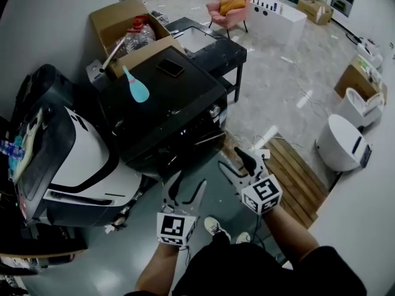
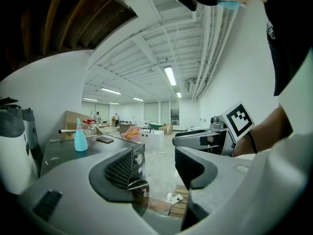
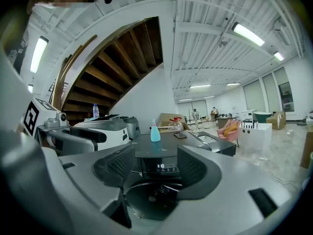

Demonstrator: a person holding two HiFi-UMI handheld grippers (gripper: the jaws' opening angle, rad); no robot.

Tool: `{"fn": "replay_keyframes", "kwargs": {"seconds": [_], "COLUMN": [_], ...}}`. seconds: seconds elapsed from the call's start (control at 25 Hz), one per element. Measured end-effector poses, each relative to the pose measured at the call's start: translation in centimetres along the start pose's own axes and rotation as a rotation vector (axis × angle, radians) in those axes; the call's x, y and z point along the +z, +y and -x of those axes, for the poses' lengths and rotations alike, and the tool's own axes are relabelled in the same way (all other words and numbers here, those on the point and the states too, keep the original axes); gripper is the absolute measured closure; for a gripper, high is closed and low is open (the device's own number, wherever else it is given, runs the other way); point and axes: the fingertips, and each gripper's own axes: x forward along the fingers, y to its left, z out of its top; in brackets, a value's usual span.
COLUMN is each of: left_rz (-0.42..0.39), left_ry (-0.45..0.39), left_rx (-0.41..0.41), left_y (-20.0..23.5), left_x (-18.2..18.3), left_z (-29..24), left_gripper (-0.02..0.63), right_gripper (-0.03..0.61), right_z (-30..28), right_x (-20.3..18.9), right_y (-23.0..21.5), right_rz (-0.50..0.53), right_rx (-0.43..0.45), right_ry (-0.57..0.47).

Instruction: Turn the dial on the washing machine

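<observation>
The black washing machine [image 1: 162, 106] stands ahead of me, its silver dial [image 1: 215, 110] at the right end of the front panel. In the left gripper view the dial [image 2: 139, 159] shows just past the left jaw's tip. My left gripper [image 1: 187, 187] is open and empty, short of the machine's front. My right gripper [image 1: 237, 164] is also open and empty, beside the machine's front right corner. The right gripper view looks between its fingers [image 3: 120, 168] at the lit display [image 3: 161, 166] and round door [image 3: 155, 198]. A blue spray bottle [image 1: 137, 88] and a phone [image 1: 170, 67] lie on the lid.
A white and black appliance [image 1: 74, 159] stands left of the washer. Behind it are a cardboard box [image 1: 123, 23] and a black table [image 1: 210, 42]. A wooden pallet [image 1: 296, 165] and a white round appliance [image 1: 342, 142] are on the floor to the right.
</observation>
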Motion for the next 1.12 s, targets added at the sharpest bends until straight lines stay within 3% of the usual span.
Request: {"fn": "replay_keyframes", "kwargs": {"seconds": [0.64,1.12], "left_rz": [0.037,0.07], "left_ry": [0.03,0.061], "left_rx": [-0.019,0.039], "left_y": [6.7,7.0], "left_x": [-1.7,-2.8], "left_z": [-2.4,-6.6], "left_gripper": [0.362,0.36], "right_gripper": [0.307,0.299], "right_z": [-7.5,-11.2], "right_x": [-0.8,-3.4], "right_y": [-0.7,-5.9], "right_rz": [0.068,0.104], "right_rx": [-0.036,0.002], "right_ry": [0.066,0.125]}}
